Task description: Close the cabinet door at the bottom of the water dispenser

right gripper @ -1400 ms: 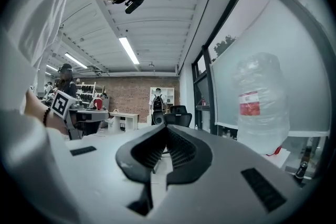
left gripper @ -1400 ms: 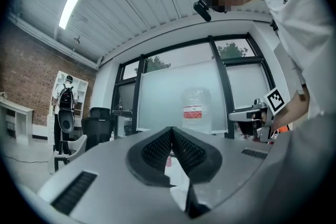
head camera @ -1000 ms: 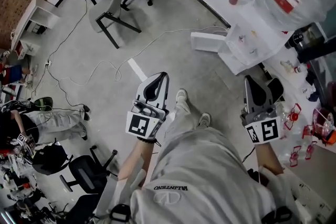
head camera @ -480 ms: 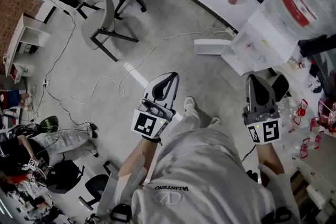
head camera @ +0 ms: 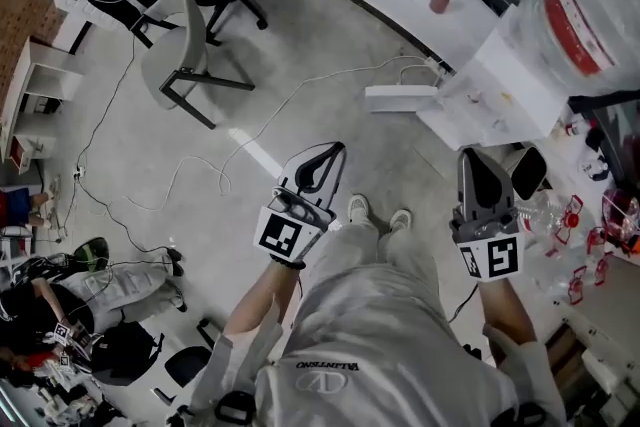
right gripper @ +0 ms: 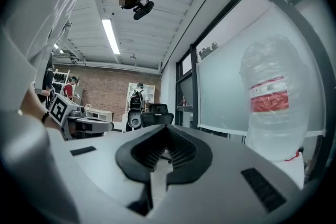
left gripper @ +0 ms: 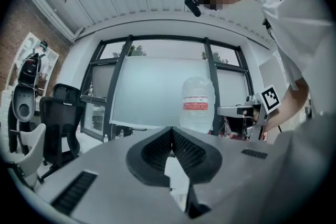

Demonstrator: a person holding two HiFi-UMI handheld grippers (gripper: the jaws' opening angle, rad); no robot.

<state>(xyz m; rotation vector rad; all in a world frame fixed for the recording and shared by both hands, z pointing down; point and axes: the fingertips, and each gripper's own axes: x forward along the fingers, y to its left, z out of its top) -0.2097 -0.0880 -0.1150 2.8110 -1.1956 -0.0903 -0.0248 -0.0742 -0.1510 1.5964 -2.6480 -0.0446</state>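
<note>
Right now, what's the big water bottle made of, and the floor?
Water bottle: probably clear plastic, slightly shiny; light shows through its crinkly wall. Floor: looks like smooth grey concrete, matte; it could be a coating.

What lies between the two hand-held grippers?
The person's two shoes on the grey floor, between the left hand-held gripper and right hand-held gripper, shown in the head view.

Looking down, I lose the water bottle (head camera: pixel 590 5) at the right edge, and the top of the dispenser (head camera: pixel 490 85) hides its own cabinet. I can't tell whether the white panel (head camera: pixel 400 98) beside it is the door. In their own views, the left gripper (left gripper: pixel 171 131) and right gripper (right gripper: pixel 165 131) cover everything below the bottle.
</note>
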